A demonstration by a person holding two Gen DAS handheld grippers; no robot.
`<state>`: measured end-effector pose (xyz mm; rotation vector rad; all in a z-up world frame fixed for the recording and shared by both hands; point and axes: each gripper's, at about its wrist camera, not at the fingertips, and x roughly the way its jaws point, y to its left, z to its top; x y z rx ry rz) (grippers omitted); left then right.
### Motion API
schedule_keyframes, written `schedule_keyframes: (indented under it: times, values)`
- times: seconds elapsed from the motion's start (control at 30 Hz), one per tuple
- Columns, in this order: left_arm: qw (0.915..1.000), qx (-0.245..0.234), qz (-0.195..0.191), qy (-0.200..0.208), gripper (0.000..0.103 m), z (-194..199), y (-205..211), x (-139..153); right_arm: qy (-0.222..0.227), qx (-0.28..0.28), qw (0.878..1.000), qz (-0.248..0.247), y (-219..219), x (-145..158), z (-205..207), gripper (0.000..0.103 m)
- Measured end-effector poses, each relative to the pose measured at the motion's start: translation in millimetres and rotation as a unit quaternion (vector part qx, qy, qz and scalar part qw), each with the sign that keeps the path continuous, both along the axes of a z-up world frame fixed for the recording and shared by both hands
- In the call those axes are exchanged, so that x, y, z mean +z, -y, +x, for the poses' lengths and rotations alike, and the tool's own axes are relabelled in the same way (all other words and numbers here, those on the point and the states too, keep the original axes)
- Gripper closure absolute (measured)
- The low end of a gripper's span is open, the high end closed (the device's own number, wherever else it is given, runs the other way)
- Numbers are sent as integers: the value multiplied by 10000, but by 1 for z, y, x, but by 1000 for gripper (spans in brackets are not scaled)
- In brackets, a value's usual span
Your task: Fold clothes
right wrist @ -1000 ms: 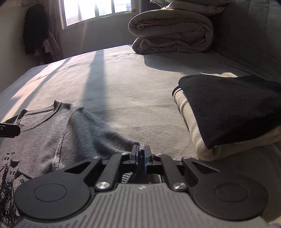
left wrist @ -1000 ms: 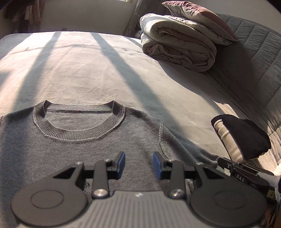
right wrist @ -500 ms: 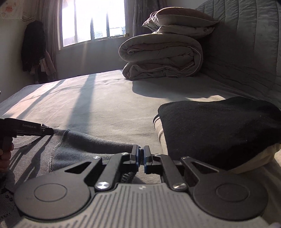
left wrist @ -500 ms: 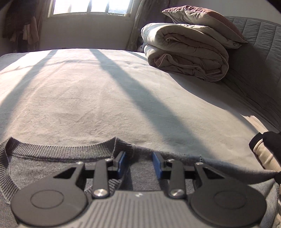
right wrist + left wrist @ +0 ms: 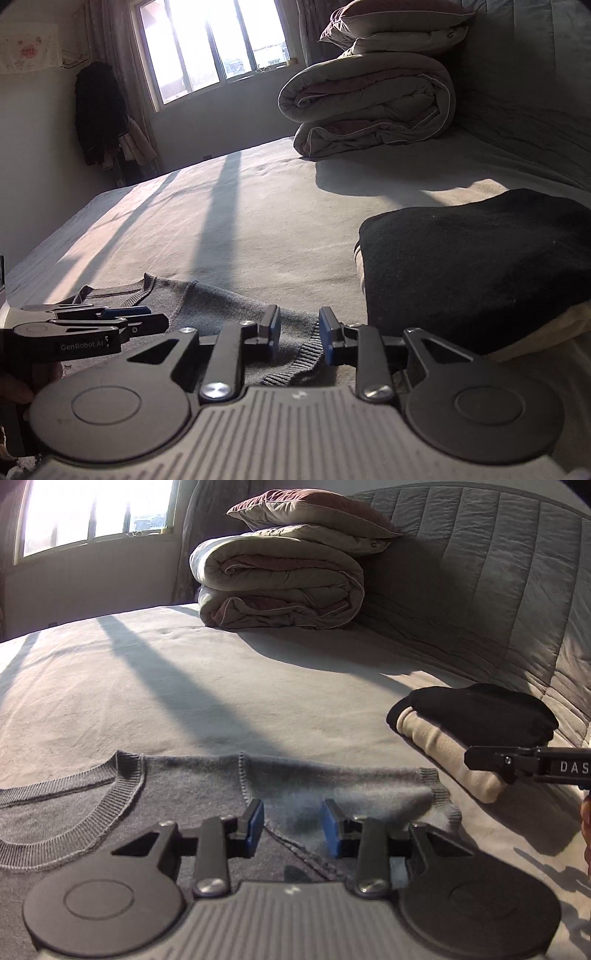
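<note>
A grey knit sweater (image 5: 192, 797) lies flat on the bed with its ribbed collar at the left. Its right sleeve is folded in, the ribbed cuff (image 5: 441, 794) at the right. My left gripper (image 5: 291, 827) is open and empty, low over the shoulder seam. My right gripper (image 5: 297, 334) is open and empty just above the cuff (image 5: 306, 354); it also shows in the left wrist view (image 5: 471, 758) at the right edge. The left gripper shows in the right wrist view (image 5: 157, 319) at the left.
A folded stack of a black garment (image 5: 476, 709) on a cream one (image 5: 447, 757) lies right of the sweater. A rolled duvet (image 5: 280, 587) with a pillow (image 5: 314, 513) on it sits at the far side by the quilted headboard (image 5: 498, 590).
My right gripper was shut on the sleeve and has opened and let it go. The sleeve now lies folded across the sweater. My left gripper has moved right, from the collar to the shoulder seam.
</note>
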<state>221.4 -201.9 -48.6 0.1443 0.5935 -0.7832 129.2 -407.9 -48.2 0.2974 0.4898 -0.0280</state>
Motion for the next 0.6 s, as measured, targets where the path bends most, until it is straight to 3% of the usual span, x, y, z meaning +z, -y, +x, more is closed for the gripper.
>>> schedule_keyframes:
  times: [0.17, 0.23, 0.3, 0.37, 0.43, 0.53, 0.6]
  values:
    - [9891, -1426, 322, 179, 67, -50, 32, -3, 44, 304, 9959, 851, 19, 12, -10, 75]
    - [9844, -1657, 535, 232, 67, -59, 45, -8, -29, 421, 9918, 1208, 24, 11, -8, 74]
    - [9816, -1685, 794, 415, 68, -68, 56, -16, -228, 458, 9889, 1391, 25, 7, -3, 64]
    - [9813, -1664, 825, 497, 68, -72, 61, -21, -494, 424, 9884, 1375, 21, 1, 3, 54]
    - [9817, -1637, 826, 513, 71, -74, 63, -22, -718, 245, 9894, 1237, 15, -5, 11, 54]
    - [9837, -1589, 768, 352, 97, -75, 65, -20, -925, -147, 9924, 794, 5, -16, 20, 54]
    - [9848, -1537, 732, 341, 98, -76, 66, -18, -964, -410, 9938, 361, -4, -27, 26, 54]
